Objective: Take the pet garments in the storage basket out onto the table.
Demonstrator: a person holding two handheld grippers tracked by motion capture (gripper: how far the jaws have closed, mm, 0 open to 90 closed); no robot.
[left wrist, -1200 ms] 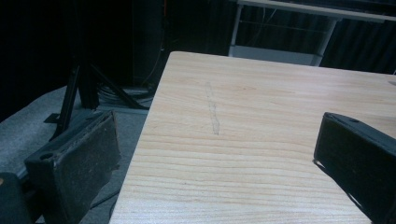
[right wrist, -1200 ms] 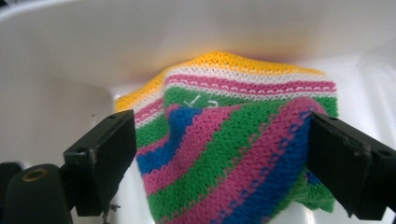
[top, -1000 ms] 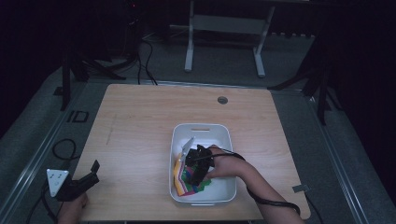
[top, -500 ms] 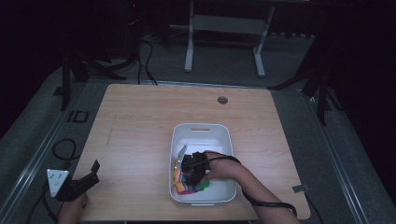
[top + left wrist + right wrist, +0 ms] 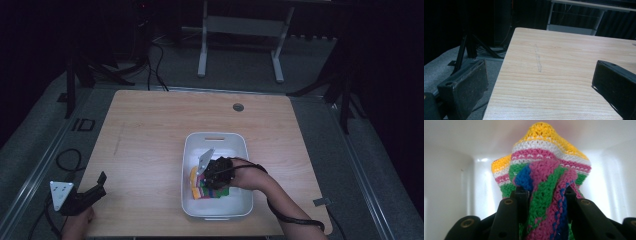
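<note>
A knitted cloth (image 5: 207,191) striped yellow, white, pink, green and blue lies in a white plastic tub (image 5: 215,136) at the middle front of the wooden table (image 5: 150,130). My right gripper (image 5: 212,176) reaches down into the tub. Its jaws have just been closing and now pinch a bunched fold of the cloth. In the right gripper view the cloth (image 5: 544,150) rises in a peak from between the right gripper's (image 5: 545,192) jaws, with the tub wall behind. My left gripper (image 5: 100,181) hovers at the table's front left corner, and the left gripper (image 5: 539,67) is open with nothing in it.
A round grommet (image 5: 238,107) sits near the table's far edge. Beyond the table stand a metal frame's legs (image 5: 202,50) and floor cables (image 5: 155,55). The left gripper view looks over bare tabletop (image 5: 564,62) with a faint scratch (image 5: 538,60).
The right hand dipped onto the cloth in the tub and has come up slightly with a fold gathered in its jaws. The left gripper has stayed where it was.
</note>
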